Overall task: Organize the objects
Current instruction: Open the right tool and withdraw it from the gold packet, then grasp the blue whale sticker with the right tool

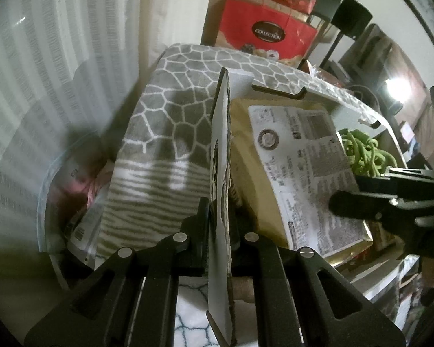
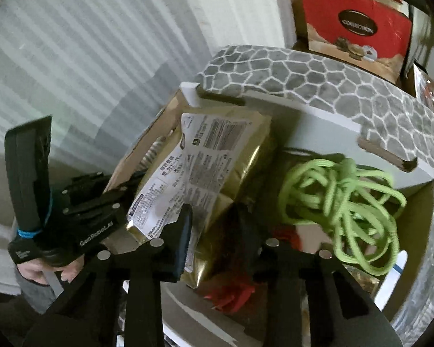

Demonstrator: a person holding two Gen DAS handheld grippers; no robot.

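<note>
A white cardboard box with handle slots, draped in a grey honeycomb cloth, holds a gold pouch with a white printed label and a tangle of green rope. My left gripper is shut on the box's upright side wall, seen edge-on. In the right wrist view the left gripper sits at the box's left side. My right gripper reaches into the box, its jaws closed on the pouch's lower corner. From the left wrist view, the right gripper lies over the pouch, beside the rope.
Red scraps lie in the box under the pouch. A red "Collection" box stands behind on stacked cartons. A white curtain hangs at the left. A clear tub with packets sits left of the box. A hand holds the left gripper.
</note>
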